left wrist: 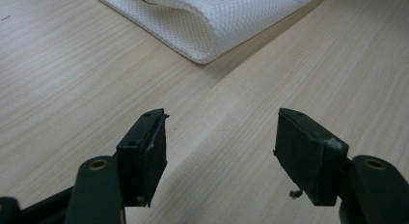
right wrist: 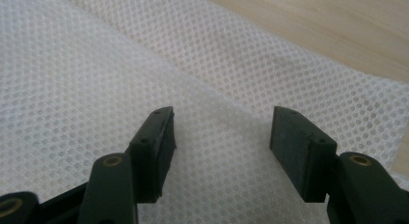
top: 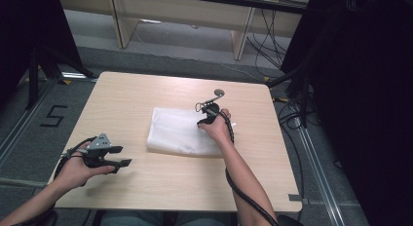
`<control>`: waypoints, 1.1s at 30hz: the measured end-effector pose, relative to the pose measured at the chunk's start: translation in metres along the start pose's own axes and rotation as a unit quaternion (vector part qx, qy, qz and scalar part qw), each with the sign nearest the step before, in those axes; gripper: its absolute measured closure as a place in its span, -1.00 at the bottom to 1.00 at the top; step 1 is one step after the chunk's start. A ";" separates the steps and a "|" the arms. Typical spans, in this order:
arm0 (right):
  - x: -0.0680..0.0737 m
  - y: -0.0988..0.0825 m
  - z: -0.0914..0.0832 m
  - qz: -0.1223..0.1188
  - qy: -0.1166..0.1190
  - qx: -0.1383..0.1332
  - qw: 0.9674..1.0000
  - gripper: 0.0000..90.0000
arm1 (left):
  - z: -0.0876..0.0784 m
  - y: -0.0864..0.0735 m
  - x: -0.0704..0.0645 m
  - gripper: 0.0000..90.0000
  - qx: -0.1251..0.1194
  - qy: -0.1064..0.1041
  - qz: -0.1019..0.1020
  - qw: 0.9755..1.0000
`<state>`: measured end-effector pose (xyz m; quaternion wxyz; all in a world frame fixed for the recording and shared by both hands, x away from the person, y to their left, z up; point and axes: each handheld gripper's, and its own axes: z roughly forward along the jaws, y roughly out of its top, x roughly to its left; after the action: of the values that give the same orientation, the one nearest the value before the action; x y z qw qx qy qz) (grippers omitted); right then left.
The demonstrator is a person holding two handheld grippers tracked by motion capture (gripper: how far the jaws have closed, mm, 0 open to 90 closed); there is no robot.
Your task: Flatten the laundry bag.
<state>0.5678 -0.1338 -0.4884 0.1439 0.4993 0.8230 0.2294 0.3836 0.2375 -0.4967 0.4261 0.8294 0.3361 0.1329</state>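
A folded white mesh cloth (top: 178, 131) lies in the middle of the light wooden table (top: 146, 184). My right gripper (top: 204, 109) hovers over the cloth's far right part with its jaws pointing down at it. In the right gripper view that gripper (right wrist: 223, 120) is open just above the mesh cloth (right wrist: 96, 64), with nothing between the pads. My left gripper (top: 122, 156) rests in a hand near the table's front left, apart from the cloth. The left gripper (left wrist: 222, 122) is open over bare wood, and the cloth's folded corner (left wrist: 207, 26) lies ahead of it.
The table's front edge (top: 170, 206) is close to the person. A taped "5" (top: 53, 115) marks the grey floor at the left. Black stands and curtains (top: 34, 50) flank the table, and cables (top: 292, 114) trail at the right. A desk frame (top: 238, 36) stands behind.
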 end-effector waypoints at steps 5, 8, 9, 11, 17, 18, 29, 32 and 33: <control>0.000 0.000 0.002 0.005 0.005 0.006 1.000 -0.02 | 0.000 0.000 0.000 -0.22 0.004 -0.006 -0.008 1.000; 0.001 0.000 0.002 -0.012 0.006 0.006 1.000 0.16 | 0.000 0.000 -0.001 -0.22 0.004 -0.005 0.001 1.000; 0.002 0.001 0.001 -0.013 0.009 0.005 1.000 0.27 | 0.000 0.000 -0.001 -0.22 0.005 -0.005 0.001 1.000; 0.002 0.000 0.001 -0.031 0.005 0.005 0.999 0.36 | 0.000 0.000 -0.001 -0.22 0.005 -0.005 0.001 1.000; 0.011 0.002 -0.001 -0.038 0.014 0.017 0.999 0.69 | 0.001 0.000 -0.001 -0.22 0.002 -0.005 0.002 1.000; 0.011 0.002 -0.001 -0.038 0.014 0.017 0.999 0.69 | 0.001 0.000 -0.001 -0.22 0.002 -0.005 0.002 1.000; 0.011 0.002 -0.002 -0.028 0.028 0.020 0.999 0.98 | 0.001 0.000 -0.001 -0.22 0.003 -0.006 0.003 1.000; 0.010 0.002 -0.002 -0.027 0.032 0.017 0.999 0.99 | 0.001 0.000 -0.001 -0.22 0.002 -0.006 0.002 1.000; 0.011 0.001 -0.004 -0.021 0.031 0.013 0.999 0.99 | 0.001 0.000 -0.001 -0.22 0.002 -0.005 0.002 1.000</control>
<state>0.5620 -0.1246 -0.4847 0.1170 0.4764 0.8401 0.2312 0.3837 0.2365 -0.4976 0.4259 0.8315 0.3328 0.1284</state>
